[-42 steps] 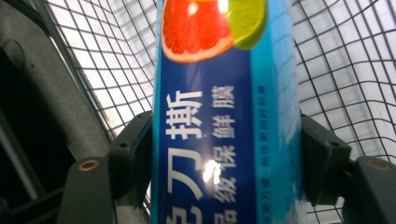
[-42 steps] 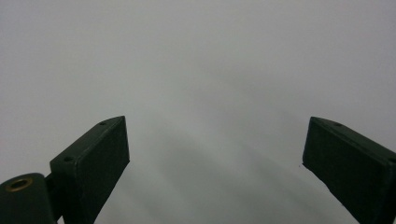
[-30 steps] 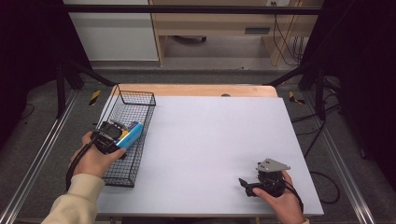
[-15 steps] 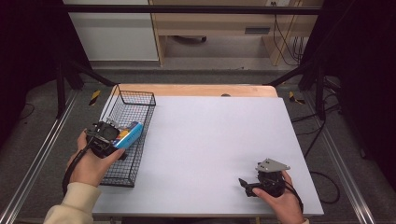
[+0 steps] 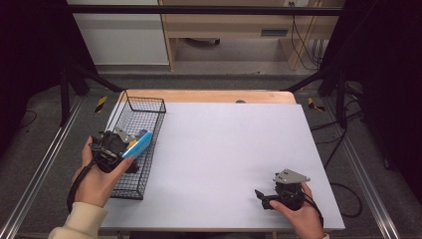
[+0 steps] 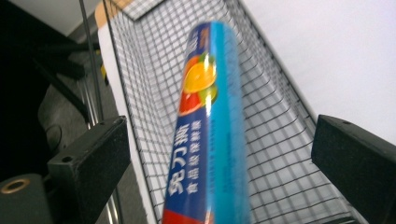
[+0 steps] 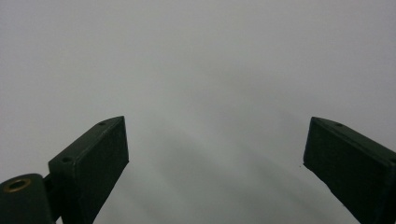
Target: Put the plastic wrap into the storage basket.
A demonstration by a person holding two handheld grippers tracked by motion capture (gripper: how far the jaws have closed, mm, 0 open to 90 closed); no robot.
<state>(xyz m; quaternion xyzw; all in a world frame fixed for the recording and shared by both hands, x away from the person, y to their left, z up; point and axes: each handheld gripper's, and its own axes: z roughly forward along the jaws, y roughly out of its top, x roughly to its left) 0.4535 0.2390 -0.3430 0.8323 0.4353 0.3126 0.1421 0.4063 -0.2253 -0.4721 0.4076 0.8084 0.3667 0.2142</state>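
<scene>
The left tool (image 6: 219,154) stands wide open, its jaws well clear of the blue box (image 6: 208,126) of cling film that lies in the wire basket (image 5: 130,149); the right tool (image 7: 215,158), also wide open, holds nothing above the white worktop (image 5: 234,149). The box looks light, stiff and somewhat slick, so a grip across its narrow middle seems best.

Wire basket (image 5: 147,109) at the table's (image 5: 229,149) left edge, running front to back. Left gripper (image 5: 130,155) over the basket's near half, jaws spread wide apart. Cling-film box (image 6: 210,126) between those jaws, touching neither, lying along the basket and pointing ahead of the tool; basket mesh beneath and to both sides of it. Right gripper (image 5: 261,198) near the table's front right corner, well apart from the basket, jaws spread, bare tabletop ahead of them.
</scene>
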